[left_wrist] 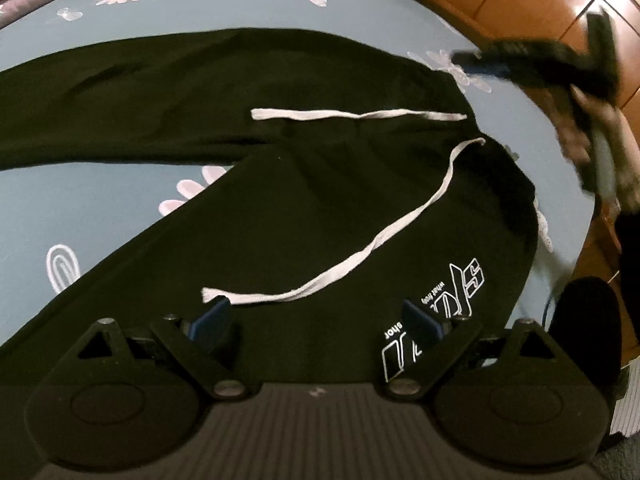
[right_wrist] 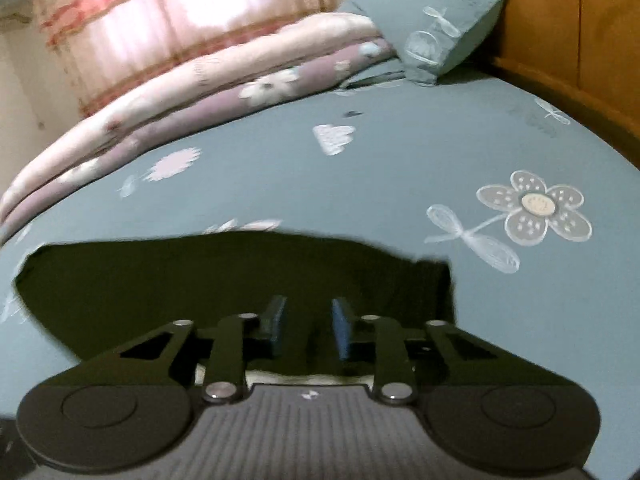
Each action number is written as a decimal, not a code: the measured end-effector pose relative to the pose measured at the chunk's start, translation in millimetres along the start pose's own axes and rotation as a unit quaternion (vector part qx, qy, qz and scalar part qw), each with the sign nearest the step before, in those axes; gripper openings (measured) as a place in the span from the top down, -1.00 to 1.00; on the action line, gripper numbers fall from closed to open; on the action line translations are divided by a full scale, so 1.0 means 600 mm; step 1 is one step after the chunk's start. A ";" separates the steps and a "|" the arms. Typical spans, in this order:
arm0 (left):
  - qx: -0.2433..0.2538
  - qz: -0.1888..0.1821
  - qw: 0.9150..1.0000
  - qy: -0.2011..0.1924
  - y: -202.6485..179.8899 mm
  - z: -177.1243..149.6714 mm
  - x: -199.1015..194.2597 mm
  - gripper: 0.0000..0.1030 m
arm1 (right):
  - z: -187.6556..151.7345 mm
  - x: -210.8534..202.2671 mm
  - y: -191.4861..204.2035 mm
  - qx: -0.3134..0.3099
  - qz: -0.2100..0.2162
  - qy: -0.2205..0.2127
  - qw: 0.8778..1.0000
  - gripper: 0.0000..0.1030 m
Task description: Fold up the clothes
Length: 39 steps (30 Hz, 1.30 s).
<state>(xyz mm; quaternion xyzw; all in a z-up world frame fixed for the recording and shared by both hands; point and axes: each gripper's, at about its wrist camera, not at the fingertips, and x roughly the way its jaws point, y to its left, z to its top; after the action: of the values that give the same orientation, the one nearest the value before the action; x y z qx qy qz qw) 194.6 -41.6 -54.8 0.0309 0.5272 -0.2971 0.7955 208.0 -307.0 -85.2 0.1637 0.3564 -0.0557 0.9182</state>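
Black drawstring trousers (left_wrist: 320, 208) lie spread flat on the blue flowered bed sheet (left_wrist: 100, 208). Two white drawstrings (left_wrist: 360, 256) trail across the waist, and a white printed logo (left_wrist: 440, 312) sits near the closer edge. My left gripper (left_wrist: 314, 314) hovers open just over the waist, its blue pads wide apart and one beside the logo. My right gripper (left_wrist: 476, 63) shows blurred at the upper right, held by a hand above the bed's edge. In the right wrist view that gripper (right_wrist: 309, 322) has its pads a narrow gap apart, nothing pinched, with the black cloth (right_wrist: 200, 276) below.
A folded pink and purple quilt (right_wrist: 180, 92) runs along the far side of the bed. A blue pillow (right_wrist: 436, 20) leans on the wooden headboard (right_wrist: 580, 40). Bare sheet (right_wrist: 360, 168) stretches beyond the trousers. A pink curtain (right_wrist: 160, 12) hangs behind.
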 end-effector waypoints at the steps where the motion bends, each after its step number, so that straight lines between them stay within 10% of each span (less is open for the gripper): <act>1: 0.000 0.002 1.000 0.002 0.000 0.004 0.005 -0.79 | 0.012 0.024 -0.008 0.008 0.002 0.009 1.000 0.51; 7: -0.003 0.016 1.000 0.025 0.008 0.008 0.038 -0.79 | 0.033 0.159 -0.036 0.006 -0.015 0.083 0.996 0.52; 11: -0.007 0.022 0.999 0.034 0.012 0.006 0.051 -0.79 | 0.037 0.191 -0.054 0.010 -0.038 0.053 0.998 1.00; 18: 0.001 0.013 1.000 0.028 0.004 0.002 0.040 -0.79 | 0.012 0.127 -0.011 -0.021 -0.018 0.027 0.999 0.64; 23: -0.003 0.013 1.000 0.023 0.005 0.003 0.033 -0.79 | -0.031 0.131 -0.002 -0.046 -0.028 0.108 0.993 0.56; 39: -0.014 -0.002 1.000 0.017 0.012 0.010 0.026 -0.79 | 0.032 0.171 0.111 -0.083 -0.003 0.099 0.992 0.25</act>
<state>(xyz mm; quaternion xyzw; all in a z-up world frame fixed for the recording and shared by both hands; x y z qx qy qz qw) 206.9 -44.7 -67.3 0.0239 0.5452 -0.2909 0.7859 310.6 -249.4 -123.6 0.0902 0.4493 -0.0123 0.8887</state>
